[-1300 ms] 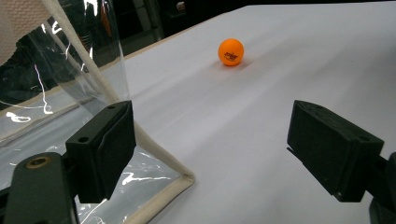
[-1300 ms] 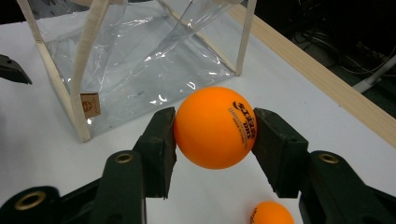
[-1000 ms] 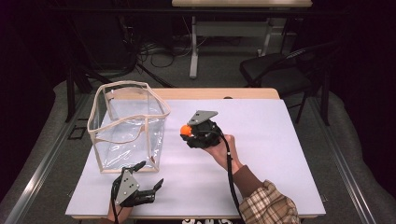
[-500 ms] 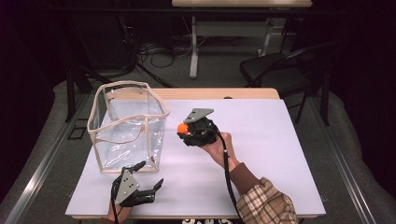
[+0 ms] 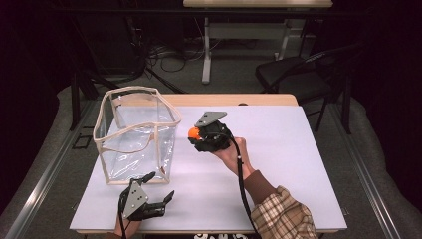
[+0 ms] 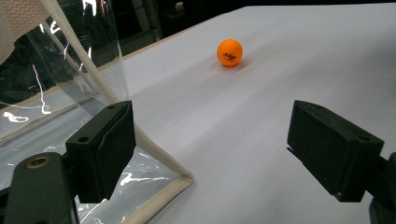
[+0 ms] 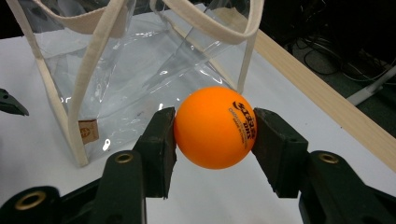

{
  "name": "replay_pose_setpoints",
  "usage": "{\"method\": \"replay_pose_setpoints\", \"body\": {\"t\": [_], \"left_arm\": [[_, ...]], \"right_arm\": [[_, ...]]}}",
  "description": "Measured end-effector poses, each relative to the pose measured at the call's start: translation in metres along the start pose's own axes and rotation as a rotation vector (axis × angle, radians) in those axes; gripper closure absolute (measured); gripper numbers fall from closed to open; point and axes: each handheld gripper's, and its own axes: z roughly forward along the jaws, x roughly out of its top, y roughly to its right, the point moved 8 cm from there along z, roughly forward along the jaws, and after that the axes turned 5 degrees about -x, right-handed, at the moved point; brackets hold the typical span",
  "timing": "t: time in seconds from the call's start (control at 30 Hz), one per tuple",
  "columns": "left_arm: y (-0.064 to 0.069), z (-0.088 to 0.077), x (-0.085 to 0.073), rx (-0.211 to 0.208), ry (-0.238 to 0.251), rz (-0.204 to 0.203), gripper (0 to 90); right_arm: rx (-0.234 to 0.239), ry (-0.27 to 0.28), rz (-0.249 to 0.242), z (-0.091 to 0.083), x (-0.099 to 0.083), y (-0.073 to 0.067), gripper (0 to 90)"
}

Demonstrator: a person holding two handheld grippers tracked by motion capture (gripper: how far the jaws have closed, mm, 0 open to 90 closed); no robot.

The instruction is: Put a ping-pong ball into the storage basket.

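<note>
Since a second ago my right gripper (image 5: pixel 197 135) has carried the orange ball (image 5: pixel 193 133) a little closer to the clear bag (image 5: pixel 135 133). Its jaws are clamped on the ball, which sits above the table (image 5: pixel 278 149), just short of the bag's near wall. My left gripper (image 5: pixel 158 186) stands wide open beside the bag's bottom corner, holding nothing. Bare tabletop lies right of the claw.

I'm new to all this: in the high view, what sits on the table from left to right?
Clear bag → left tool, near the front edge below the bag's right corner → orange ball → right tool, clamped on that ball.
</note>
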Motion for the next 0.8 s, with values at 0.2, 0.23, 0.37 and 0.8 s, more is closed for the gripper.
{"method": "replay_pose_setpoints", "body": {"t": [0.2,0.23,0.37,0.8], "left_arm": [[0.000,0.000,0.000,-0.001,0.001,0.000,15.5],[0.000,0.000,0.000,-0.001,0.000,0.000,15.5],[0.000,0.000,0.000,-0.001,-0.002,0.002,15.5],[0.000,0.000,0.000,-0.003,0.000,0.001,15.5]], "right_arm": [[-0.003,-0.001,-0.005,0.000,0.006,0.002,50.5],[-0.003,-0.002,-0.004,0.000,0.006,0.003,50.6],[-0.005,0.002,-0.009,0.001,0.010,0.004,50.5],[-0.013,0.002,-0.022,0.004,0.024,0.009,50.6]]}}
